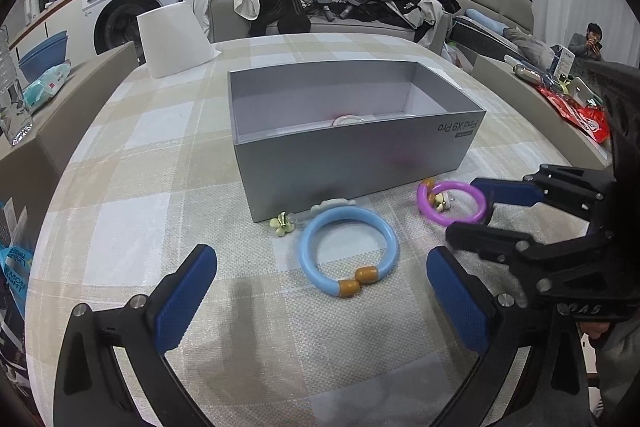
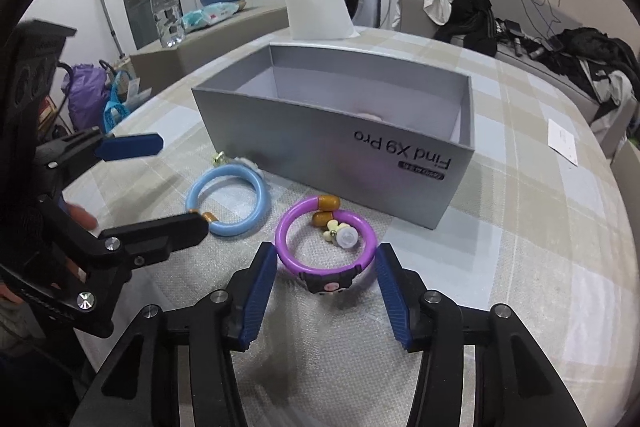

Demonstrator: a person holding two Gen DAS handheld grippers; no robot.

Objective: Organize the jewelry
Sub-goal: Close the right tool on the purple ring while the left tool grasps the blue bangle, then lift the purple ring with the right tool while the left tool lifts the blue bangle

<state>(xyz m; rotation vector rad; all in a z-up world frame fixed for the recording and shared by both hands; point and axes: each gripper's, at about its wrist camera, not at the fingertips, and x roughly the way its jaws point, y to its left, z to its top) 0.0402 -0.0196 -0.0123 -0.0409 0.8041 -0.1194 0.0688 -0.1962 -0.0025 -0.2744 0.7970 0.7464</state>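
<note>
A purple bracelet (image 2: pixel 285 223) with a black charm lies on the checked tablecloth, just in front of the open grey box (image 2: pixel 332 147). My right gripper (image 2: pixel 326 251) is shut on it, one blue pad against each side of the ring. A small flower piece (image 2: pixel 334 227) rests inside the ring. To its left lies a blue bracelet (image 1: pixel 308 247) with brown beads. My left gripper (image 1: pixel 320 253) hangs open above it, its pads well apart. A yellow-green flower piece (image 1: pixel 282 225) sits by the box wall (image 1: pixel 352 155). Over that wall peeks a pale bracelet (image 1: pixel 348 119).
A white cone-shaped object (image 1: pixel 172 39) stands on the table behind the box. A paper slip (image 2: pixel 562 141) lies at the table's right edge. A water bottle (image 2: pixel 164 3) stands on the left bench, and a red bag (image 1: pixel 576 111) lies on the right one. A person (image 1: pixel 592 39) sits far back.
</note>
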